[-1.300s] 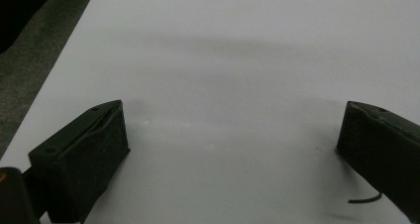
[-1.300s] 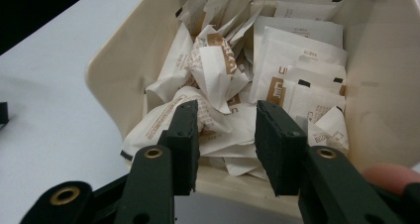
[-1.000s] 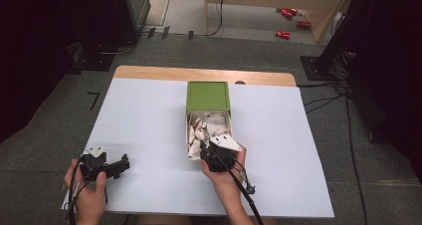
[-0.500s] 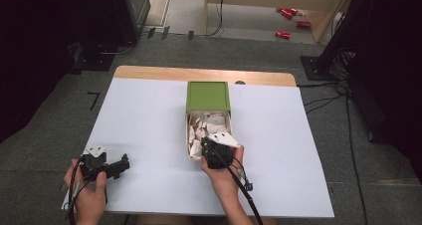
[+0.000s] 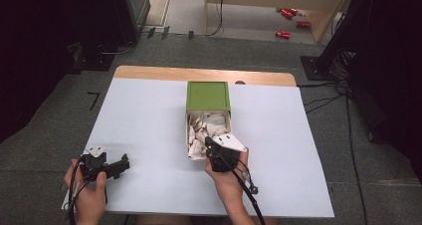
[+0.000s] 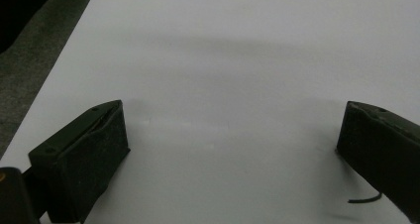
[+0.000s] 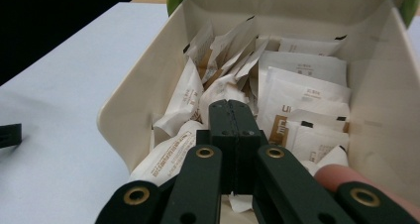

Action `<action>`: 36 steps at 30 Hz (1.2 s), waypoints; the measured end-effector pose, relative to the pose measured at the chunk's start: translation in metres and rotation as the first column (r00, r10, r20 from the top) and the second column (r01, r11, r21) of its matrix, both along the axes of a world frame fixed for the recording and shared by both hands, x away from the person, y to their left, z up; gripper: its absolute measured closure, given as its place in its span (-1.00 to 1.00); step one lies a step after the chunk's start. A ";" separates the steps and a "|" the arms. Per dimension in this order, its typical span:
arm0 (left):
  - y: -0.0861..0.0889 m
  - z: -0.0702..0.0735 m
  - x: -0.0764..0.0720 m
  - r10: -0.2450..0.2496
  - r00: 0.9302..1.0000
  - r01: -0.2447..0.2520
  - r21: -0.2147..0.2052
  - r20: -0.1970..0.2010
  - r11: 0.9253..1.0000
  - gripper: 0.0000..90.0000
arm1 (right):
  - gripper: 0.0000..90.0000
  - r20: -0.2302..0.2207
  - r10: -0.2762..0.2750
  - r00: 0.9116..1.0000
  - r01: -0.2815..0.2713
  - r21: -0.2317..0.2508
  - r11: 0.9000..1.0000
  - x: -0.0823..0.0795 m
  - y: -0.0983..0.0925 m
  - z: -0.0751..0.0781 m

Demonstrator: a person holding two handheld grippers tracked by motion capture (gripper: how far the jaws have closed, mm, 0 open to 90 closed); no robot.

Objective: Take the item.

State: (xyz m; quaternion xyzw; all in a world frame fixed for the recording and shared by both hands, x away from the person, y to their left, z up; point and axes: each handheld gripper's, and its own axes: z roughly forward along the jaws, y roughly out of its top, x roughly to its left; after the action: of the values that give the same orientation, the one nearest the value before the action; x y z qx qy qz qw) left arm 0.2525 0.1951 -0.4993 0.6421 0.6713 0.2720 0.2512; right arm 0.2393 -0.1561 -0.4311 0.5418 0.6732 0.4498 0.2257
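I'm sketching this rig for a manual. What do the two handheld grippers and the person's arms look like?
Both grippers are black. The left gripper has two blocky, flat-faced jaws. The right gripper has linkage arms with brass-coloured rivets. Each carries a pale grey three-cornered plate on top and trails a black cable. The forearms are bare, no sleeves.

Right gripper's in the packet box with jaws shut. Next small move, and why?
Probably lift the right gripper slightly to check the grip: its jaws have just closed flush over the packets in the cream box, and whether a packet is pinched cannot be told.
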 end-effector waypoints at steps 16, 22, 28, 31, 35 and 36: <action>0.000 0.000 0.000 0.000 1.000 0.000 0.001 0.000 1.000 -1.00 | 0.22 -0.068 -0.018 0.998 0.018 0.001 1.000 0.011 0.005 -0.015; 0.000 0.000 0.000 0.000 1.000 0.000 0.000 0.000 1.000 -1.00 | 0.27 -0.098 -0.026 0.995 0.030 0.046 0.998 0.018 0.008 -0.020; 0.000 0.000 0.000 0.000 1.000 0.000 0.000 0.000 1.000 -1.00 | 0.65 -0.093 -0.014 0.996 0.019 0.046 0.999 0.017 0.007 -0.019; 0.000 0.000 0.000 0.000 1.000 0.000 0.000 0.000 1.000 -1.00 | 0.69 -0.079 -0.018 0.997 0.021 0.034 0.999 0.014 0.006 -0.017; 0.000 0.000 0.000 0.000 1.000 0.000 0.000 0.000 1.000 -1.00 | 0.71 -0.069 -0.016 0.997 0.018 0.029 0.999 0.010 0.004 -0.013; 0.000 0.000 0.000 0.000 1.000 0.000 0.001 0.000 1.000 -1.00 | 0.71 -0.062 -0.008 0.998 0.009 0.021 1.000 0.005 0.002 -0.010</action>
State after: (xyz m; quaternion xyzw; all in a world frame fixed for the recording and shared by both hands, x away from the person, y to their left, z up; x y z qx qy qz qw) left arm 0.2526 0.1950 -0.4993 0.6422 0.6712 0.2721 0.2509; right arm 0.2443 -0.1537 -0.4408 0.5609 0.6726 0.4390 0.2006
